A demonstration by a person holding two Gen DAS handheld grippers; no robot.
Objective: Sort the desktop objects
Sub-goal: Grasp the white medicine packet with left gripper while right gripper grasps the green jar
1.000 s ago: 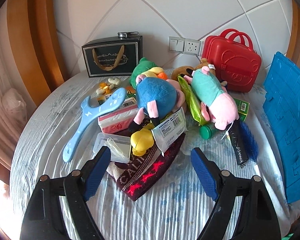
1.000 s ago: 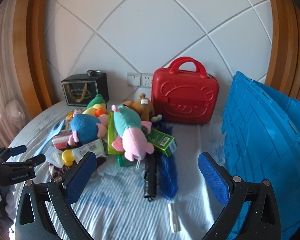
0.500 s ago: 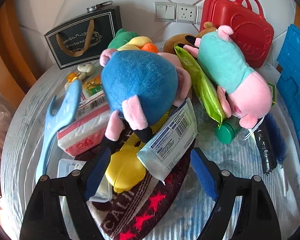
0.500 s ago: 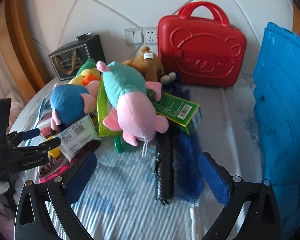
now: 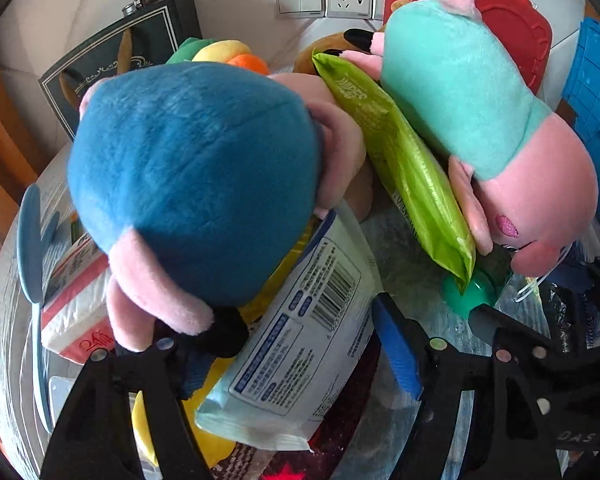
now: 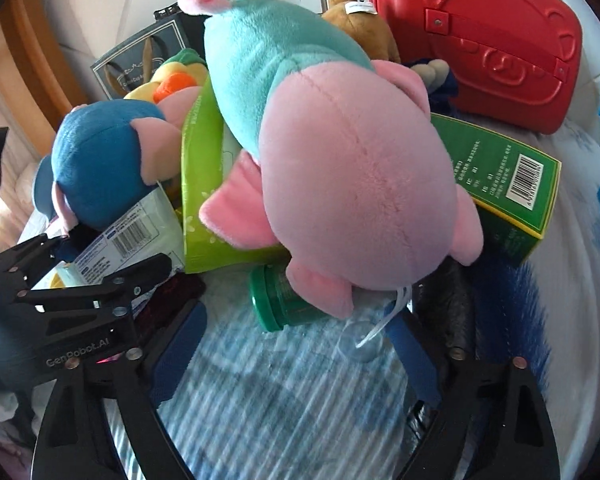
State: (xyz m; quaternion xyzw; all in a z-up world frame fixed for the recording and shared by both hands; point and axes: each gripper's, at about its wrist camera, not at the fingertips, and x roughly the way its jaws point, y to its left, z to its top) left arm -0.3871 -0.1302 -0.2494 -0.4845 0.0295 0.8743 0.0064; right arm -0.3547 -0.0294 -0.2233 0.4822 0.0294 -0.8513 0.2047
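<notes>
Your left hand-held gripper [image 5: 288, 344] is closing, pads either side of the white wipes pack [image 5: 300, 344], not yet pressing it; the pack lies tilted on a yellow toy [image 5: 204, 440] and a dark knit cloth [image 5: 340, 440]. Just beyond, the blue plush pig [image 5: 192, 176] rests on the pack's upper edge.

Your right hand-held gripper [image 6: 296, 360] is also closing, still spread wide over the striped bed cover [image 6: 280, 400], nothing pinched. Just ahead: the green-lidded jar [image 6: 280, 300] on its side, under the snout of the pink-and-teal plush pig [image 6: 340, 168]. That pig lies on the green wipes packet [image 6: 200, 200] and green box [image 6: 508, 176]. Farther back: red bear case [image 6: 500, 48], dark gift bag [image 6: 140, 60].
</notes>
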